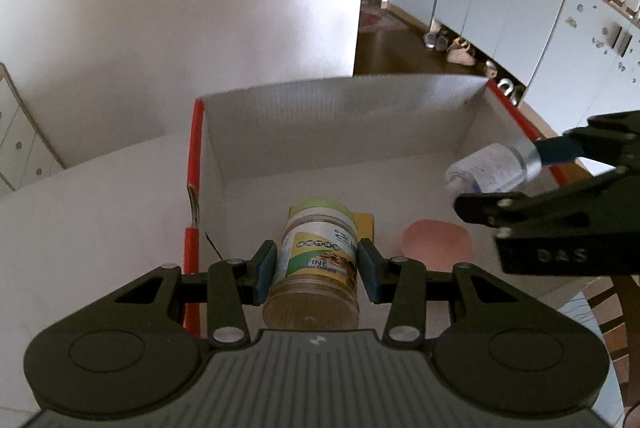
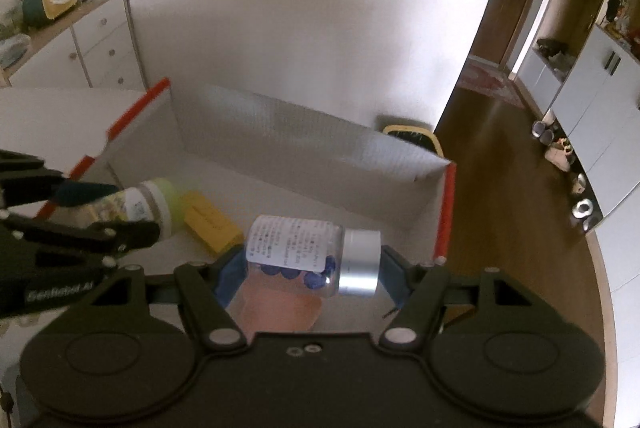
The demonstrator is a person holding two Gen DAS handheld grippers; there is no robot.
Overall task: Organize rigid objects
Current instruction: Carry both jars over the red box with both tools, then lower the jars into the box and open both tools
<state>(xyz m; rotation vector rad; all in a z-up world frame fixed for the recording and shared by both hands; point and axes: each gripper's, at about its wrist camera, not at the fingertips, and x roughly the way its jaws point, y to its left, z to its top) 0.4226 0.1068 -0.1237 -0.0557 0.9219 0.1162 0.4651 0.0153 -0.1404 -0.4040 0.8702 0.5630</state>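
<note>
"FINE" on the jar (image 1: 316,260); "DAS" (faint) on the right tool (image 1: 516,188).

The left gripper (image 2: 100,212) blurs at the frame edge, half covering the yellow block (image 1: 366,224) behind its jar (image 1: 316,268)

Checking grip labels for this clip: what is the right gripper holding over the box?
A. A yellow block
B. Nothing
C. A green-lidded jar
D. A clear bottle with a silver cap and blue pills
D: the right gripper clamps the bottle end to end, silver cap on one pad, above the box; the green-lidded jar is in the left gripper.
</note>
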